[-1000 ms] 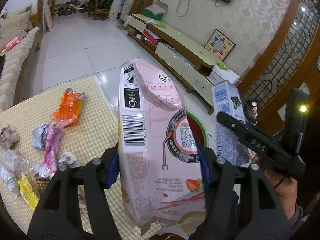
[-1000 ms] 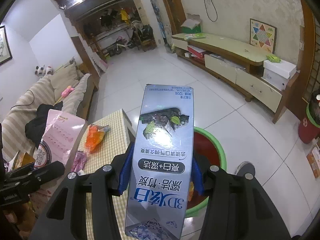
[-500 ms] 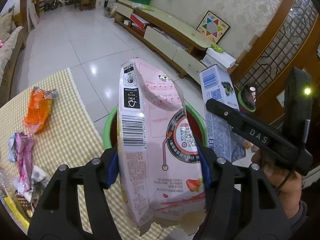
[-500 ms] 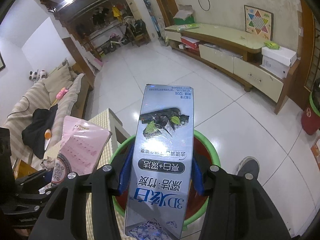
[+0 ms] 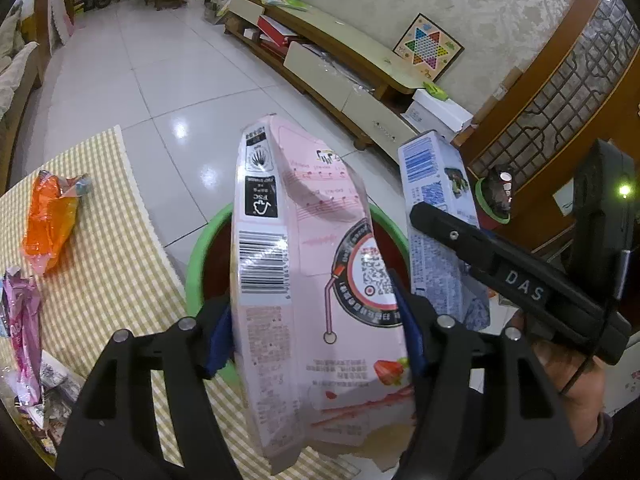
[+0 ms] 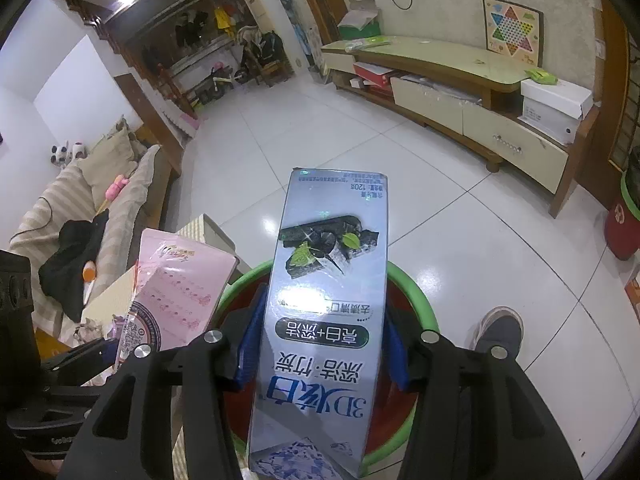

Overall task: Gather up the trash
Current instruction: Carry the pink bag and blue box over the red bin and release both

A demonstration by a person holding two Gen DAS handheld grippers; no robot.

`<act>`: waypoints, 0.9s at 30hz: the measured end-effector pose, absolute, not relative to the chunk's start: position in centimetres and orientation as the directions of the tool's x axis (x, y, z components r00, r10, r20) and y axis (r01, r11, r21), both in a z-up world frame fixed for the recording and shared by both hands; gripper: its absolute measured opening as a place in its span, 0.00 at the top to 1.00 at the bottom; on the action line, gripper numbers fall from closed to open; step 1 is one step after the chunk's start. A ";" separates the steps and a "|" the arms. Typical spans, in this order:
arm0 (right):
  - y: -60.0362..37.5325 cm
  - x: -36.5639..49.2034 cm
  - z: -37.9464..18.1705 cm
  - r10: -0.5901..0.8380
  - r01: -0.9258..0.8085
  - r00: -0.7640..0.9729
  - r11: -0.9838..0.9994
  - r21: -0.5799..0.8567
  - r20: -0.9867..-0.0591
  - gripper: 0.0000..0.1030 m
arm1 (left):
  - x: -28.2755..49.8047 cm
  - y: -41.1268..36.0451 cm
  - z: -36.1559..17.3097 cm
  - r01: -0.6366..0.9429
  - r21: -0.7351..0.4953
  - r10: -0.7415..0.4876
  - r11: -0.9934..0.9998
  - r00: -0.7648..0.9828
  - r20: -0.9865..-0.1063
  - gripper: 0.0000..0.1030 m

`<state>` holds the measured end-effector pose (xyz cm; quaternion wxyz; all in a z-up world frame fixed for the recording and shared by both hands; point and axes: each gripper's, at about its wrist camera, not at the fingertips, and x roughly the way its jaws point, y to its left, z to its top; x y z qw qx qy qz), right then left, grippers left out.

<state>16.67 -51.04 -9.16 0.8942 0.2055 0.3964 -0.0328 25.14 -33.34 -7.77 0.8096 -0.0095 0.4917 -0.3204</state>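
My left gripper has a pink strawberry drink carton between its blue pads; the jaws are opening, and the pads still lie against its sides. The carton hangs tilted over a red bin with a green rim beside the table. To its right, my right gripper is shut on a blue-grey toothpaste box, also above the bin's rim. The right wrist view shows the pink carton at lower left. A hand holds the right gripper in the left wrist view.
A table with a yellow checked cloth lies left of the bin, bearing an orange wrapper, a pink wrapper and other scraps. A second red bin stands by the wall. A shoe rests on the tiles. A long TV cabinet lines the far wall.
Both grippers have come down and forward, so the green-rimmed bin now sits under the carton and the box. The left pads have spread slightly.
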 end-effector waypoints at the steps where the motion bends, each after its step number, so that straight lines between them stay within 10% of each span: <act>1: -51.0 16.8 -9.2 0.104 0.222 0.682 0.914 0.340 -0.724 0.52 | 25.2 -33.3 -7.9 0.508 -0.331 -0.528 0.796 0.313 -0.790 0.31; 6: -51.0 17.1 -9.4 0.109 0.217 0.680 0.915 0.341 -0.725 0.46 | 25.5 -32.2 -8.2 0.472 -0.326 -0.510 0.819 0.339 -0.791 0.11; 13: -50.5 16.9 -8.9 0.091 0.220 0.697 0.917 0.333 -0.711 0.14 | 25.7 -28.8 -7.9 0.410 -0.339 -0.494 0.847 0.369 -0.787 0.08; 27: -45.0 14.3 -5.9 0.061 0.183 0.715 0.946 0.269 -0.697 0.07 | 22.0 -21.4 -3.5 0.347 -0.271 -0.419 0.898 0.483 -0.769 0.05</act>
